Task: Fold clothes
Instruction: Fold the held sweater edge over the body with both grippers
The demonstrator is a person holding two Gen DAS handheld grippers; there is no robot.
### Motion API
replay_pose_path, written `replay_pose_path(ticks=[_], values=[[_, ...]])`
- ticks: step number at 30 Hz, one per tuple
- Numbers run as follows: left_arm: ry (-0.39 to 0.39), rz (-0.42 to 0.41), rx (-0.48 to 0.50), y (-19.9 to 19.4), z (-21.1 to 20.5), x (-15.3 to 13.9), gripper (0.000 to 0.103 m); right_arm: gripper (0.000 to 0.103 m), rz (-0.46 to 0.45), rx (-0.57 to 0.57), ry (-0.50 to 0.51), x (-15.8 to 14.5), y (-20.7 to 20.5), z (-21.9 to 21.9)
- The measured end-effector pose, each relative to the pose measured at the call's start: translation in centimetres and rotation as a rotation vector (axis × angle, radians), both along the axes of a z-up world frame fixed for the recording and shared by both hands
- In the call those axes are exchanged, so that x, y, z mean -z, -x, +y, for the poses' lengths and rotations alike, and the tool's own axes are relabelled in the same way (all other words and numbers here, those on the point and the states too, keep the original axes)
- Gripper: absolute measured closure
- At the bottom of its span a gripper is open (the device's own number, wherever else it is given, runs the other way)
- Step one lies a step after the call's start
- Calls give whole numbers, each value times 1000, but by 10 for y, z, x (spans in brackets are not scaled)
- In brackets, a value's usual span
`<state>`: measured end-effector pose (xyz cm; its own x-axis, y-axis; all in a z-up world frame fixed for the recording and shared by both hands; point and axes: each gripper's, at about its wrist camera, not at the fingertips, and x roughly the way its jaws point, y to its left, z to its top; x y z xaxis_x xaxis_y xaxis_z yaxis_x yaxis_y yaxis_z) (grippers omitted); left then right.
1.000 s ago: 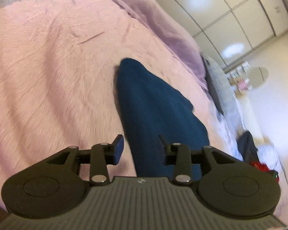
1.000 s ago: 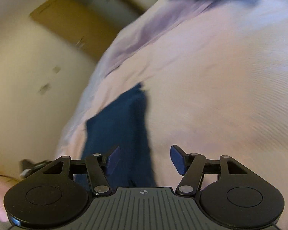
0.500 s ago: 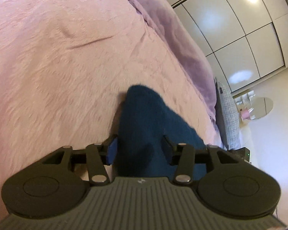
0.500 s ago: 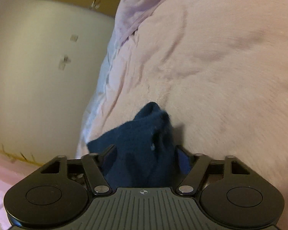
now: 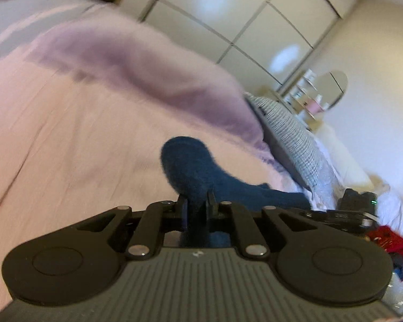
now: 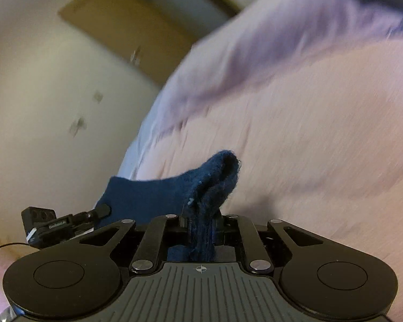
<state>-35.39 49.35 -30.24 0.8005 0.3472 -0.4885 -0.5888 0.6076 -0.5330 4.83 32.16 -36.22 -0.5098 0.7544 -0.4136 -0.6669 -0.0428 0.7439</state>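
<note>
Left gripper (image 5: 196, 209) clamped tight on one end of the dark blue garment (image 5: 196, 171), jaws drawn narrow with a fold of fuzzy knit squeezed between them; rounded end of the cloth poking up and forward past the fingertips, rest of it trailing off to the right over the pink bedspread (image 5: 75, 145); right gripper (image 6: 201, 224) likewise pinched shut on the same blue cloth, seen here at (image 6: 215, 179), a bunched ridge rising just beyond the jaws and a flatter stretch running away to the left; garment lifted at both held ends, strung between the two tools above the bed, whether its middle touches the cover not clear.

Lots of motion blur in both views; pink cover filling most of each frame; a lilac blanket (image 5: 137, 67) rumpled along the far edge of the bed; a grey striped pillow (image 5: 290, 131) at the right side of the bed in the left view; pale wardrobe doors (image 5: 241, 18) behind, glossy, catching light spots; a rounded mirror (image 5: 333, 88) with small items on a shelf beside it, too blurred to name; something red (image 5: 389, 244) low at the right edge; a small black device (image 5: 358, 197) with a green light near it.

Right view: cream wall (image 6: 40, 94) on the left, a brown panel (image 6: 126, 24) above it; another black device (image 6: 53, 224) at lower left, just beside the blue cloth.
</note>
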Motion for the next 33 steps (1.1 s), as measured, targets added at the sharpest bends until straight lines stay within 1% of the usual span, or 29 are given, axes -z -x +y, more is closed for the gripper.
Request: replay_pose_path(ticks=[1,2,3,4,5,6,7,8,10,11,13,15,16,17,19,21,22,23,24,26,28,29,30,32,33], values=[[-26,5,21,-17,10,-5,92,92,-11,43,-6,-4,-9,0],[-28,23,29,-32,18,-1,91,91,-27,87,2,-5,-16,0],[-25,42,33,-47,26,5,90,89,-54,134,38,-1,-20,3],[-16,82,30,-57,30,13,90,80,-81,181,74,3,-25,5],[-6,125,25,-65,33,22,89,57,-117,230,111,7,-28,7],[-7,168,10,-68,33,31,90,48,-174,283,150,10,-28,5],[-13,194,-8,-64,31,38,91,45,-222,333,175,13,-28,0],[-16,203,-23,-55,29,43,91,45,-238,371,171,12,-30,-14],[-11,195,-28,-26,16,46,91,45,-213,399,147,6,-26,-45],[-10,175,-8,-9,4,45,92,45,-208,375,110,-2,-12,-64],[-33,146,79,22,-32,36,92,46,-210,324,39,-18,21,-102],[-91,166,170,46,-81,28,92,49,-282,261,-11,-30,74,-139],[-117,189,196,56,-106,26,92,53,-321,238,-27,-34,100,-157],[-141,214,217,65,-130,24,92,56,-368,233,-22,-34,127,-178],[-196,266,229,86,-180,26,94,59,-475,250,13,-27,179,-216],[-234,343,244,104,-221,39,96,59,-555,292,90,-11,217,-248],[-234,373,242,112,-237,48,96,60,-577,301,138,1,231,-259],[-236,377,218,122,-248,55,96,61,-591,319,178,11,244,-272],[-238,377,189,132,-259,61,96,61,-585,357,201,15,249,-284],[-221,367,141,146,-272,56,96,61,-562,431,248,13,254,-301],[-224,347,96,154,-279,43,96,61,-587,506,278,1,257,-309],[-233,328,77,158,-281,36,96,61,-602,528,255,-9,261,-314],[-237,302,59,161,-282,32,96,61,-607,544,210,-17,266,-319],[-226,334,62,154,-286,36,95,61,-606,552,140,-27,276,-320],[-220,354,66,150,-287,39,95,61,-602,545,134,-24,281,-317]])
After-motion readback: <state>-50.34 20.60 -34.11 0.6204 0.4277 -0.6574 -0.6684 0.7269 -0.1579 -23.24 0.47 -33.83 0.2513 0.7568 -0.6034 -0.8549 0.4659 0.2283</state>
